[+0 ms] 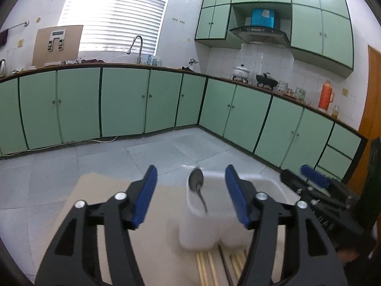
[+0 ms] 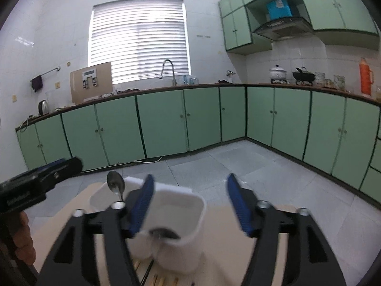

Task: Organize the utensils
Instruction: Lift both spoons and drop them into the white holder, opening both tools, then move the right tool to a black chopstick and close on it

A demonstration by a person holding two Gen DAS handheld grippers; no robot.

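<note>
A white two-compartment utensil holder (image 1: 214, 224) stands on a beige table (image 1: 114, 214). A metal spoon (image 1: 197, 186) stands bowl-up in its left compartment. My left gripper (image 1: 191, 195) is open and empty, its blue pads either side of the spoon and short of it. In the right wrist view the holder (image 2: 181, 214) sits between my fingers, the spoon (image 2: 116, 184) in its far compartment. My right gripper (image 2: 189, 205) is open and empty above the near compartment. Wooden chopsticks (image 1: 209, 267) and a dark utensil (image 1: 226, 264) lie in front of the holder.
The right gripper (image 1: 314, 178) shows at the right of the left wrist view, and the left gripper (image 2: 42, 178) at the left of the right wrist view. Beyond the table edge lie a grey tiled floor (image 2: 238, 164) and green cabinets (image 1: 123, 102).
</note>
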